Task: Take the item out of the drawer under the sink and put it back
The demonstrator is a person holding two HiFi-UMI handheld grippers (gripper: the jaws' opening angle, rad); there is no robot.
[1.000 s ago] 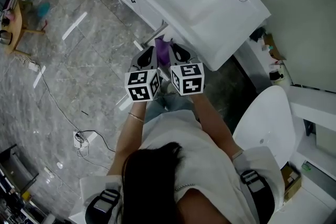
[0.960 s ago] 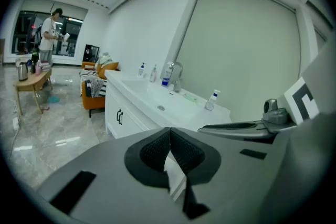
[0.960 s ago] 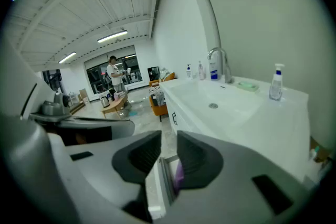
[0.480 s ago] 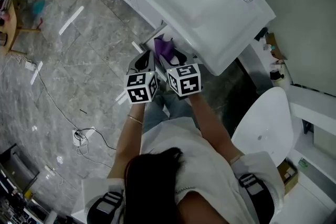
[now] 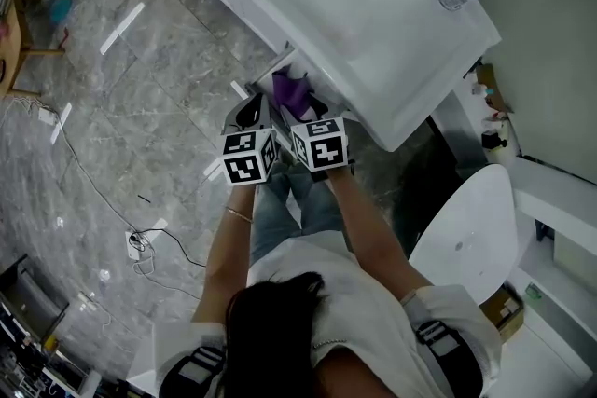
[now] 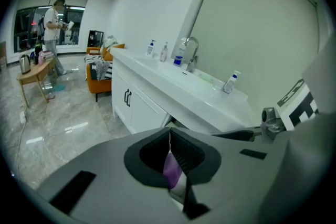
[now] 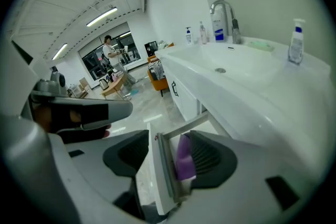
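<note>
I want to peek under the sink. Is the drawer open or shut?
Open. The drawer sticks out from under the sink, and the purple thing shows behind its front.

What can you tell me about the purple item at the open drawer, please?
The purple item is small and soft-looking, paler at its lower end; whether it is a pouch or a cloth I cannot tell. It stands upright just inside the open drawer under the sink, behind the drawer's front. The left gripper is shut on it. The right gripper, whose jaws have just been opening, stands open around it and the drawer's front.
</note>
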